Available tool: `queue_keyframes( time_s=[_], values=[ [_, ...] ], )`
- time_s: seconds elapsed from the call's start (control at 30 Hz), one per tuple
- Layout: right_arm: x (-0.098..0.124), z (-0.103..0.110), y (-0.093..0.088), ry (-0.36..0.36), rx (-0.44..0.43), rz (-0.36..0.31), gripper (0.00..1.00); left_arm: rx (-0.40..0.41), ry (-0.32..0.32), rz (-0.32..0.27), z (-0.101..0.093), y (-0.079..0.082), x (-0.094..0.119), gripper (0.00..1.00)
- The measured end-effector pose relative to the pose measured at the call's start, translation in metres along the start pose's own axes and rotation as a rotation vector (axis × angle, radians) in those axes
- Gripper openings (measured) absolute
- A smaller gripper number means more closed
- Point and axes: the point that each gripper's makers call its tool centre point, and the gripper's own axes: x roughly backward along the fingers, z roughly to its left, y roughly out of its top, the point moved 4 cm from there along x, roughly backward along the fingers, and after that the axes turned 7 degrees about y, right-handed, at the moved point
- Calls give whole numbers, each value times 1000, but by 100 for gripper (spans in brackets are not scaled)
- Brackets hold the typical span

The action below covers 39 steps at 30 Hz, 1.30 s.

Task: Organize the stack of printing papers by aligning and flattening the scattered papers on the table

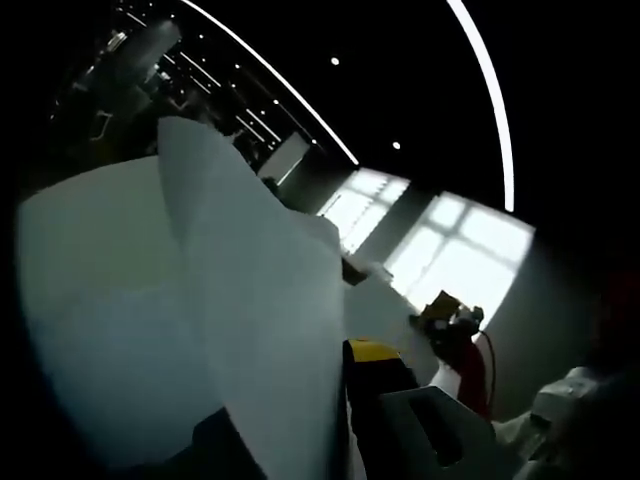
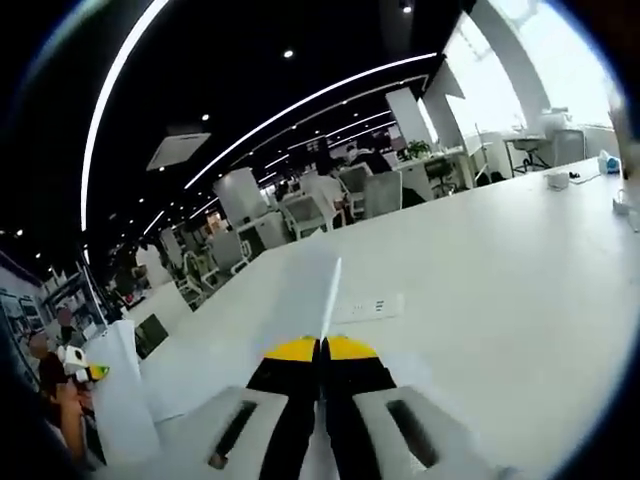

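The sheets of printing paper (image 1: 250,300) are held raised off the white table (image 2: 520,270), edge-on between the closed right gripper (image 2: 322,350) jaws and beside the left gripper (image 1: 375,365), whose jaw state cannot be told; squaring-up step judged in hand, lowering flat needed next.

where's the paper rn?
Paper is pinched edge-on in the right gripper, raised over the white table. In the left gripper view, sheets stand beside the left gripper.
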Motion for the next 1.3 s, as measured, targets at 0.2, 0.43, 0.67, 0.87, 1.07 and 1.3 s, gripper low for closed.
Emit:
queue_keyframes(
  time_s=[0.2,0.43,0.67,0.87,1.07,1.3],
  values=[
    [0,2,0,9,5,-2,0,-1,0,-1,0,0,-1,6],
    [1,8,4,37,2,-23,0,-3,-4,-1,-2,1,-1,6],
    [5,15,10,102,-24,-77,0,4,-7,0,-2,-2,-3,6],
    [12,21,19,180,-40,-143,0,8,-26,1,-4,-3,-8,6],
    [24,20,22,184,-58,-173,0,55,-39,4,-5,1,-18,6],
    [20,23,23,193,-51,-169,0,99,-56,-21,-5,7,-21,6]
  ],
)
